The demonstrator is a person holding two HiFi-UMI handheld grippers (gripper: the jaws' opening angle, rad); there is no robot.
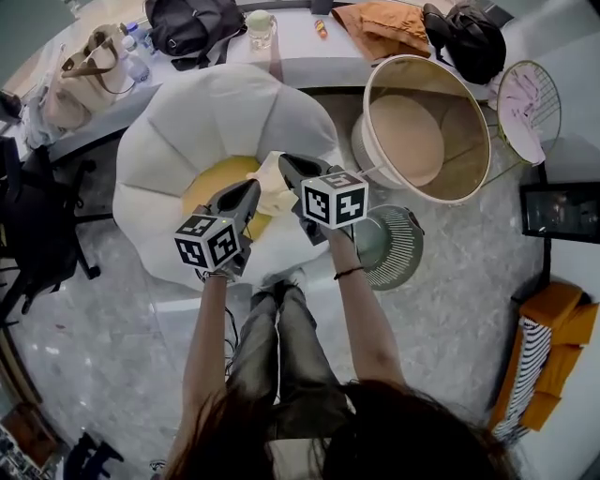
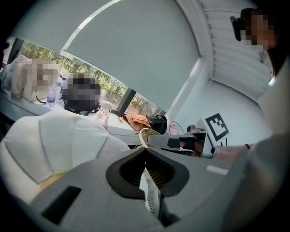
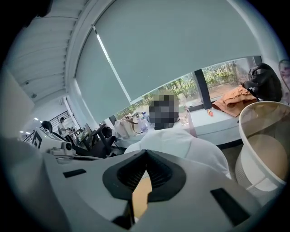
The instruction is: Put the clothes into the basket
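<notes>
A pale cream garment (image 1: 273,193) lies on the yellow cushion (image 1: 217,178) of a white petal-shaped chair (image 1: 187,122). My left gripper (image 1: 251,190) hovers over the cushion just left of the garment, and its tips (image 2: 145,149) meet with nothing between them. My right gripper (image 1: 285,162) hangs over the garment's far edge, its tips (image 3: 146,152) also shut and empty, with yellow cushion showing below them. The round beige basket (image 1: 472,131) stands open to the right of the chair; its wall (image 3: 265,136) shows in the right gripper view and its rim (image 2: 144,132) in the left gripper view.
A small white fan (image 1: 390,246) stands on the floor below the basket. A wire rack (image 1: 527,105) sits at its right. The counter behind holds bags (image 1: 192,26), a cup (image 1: 260,26) and an orange cloth (image 1: 380,26). A black chair (image 1: 37,225) is at left.
</notes>
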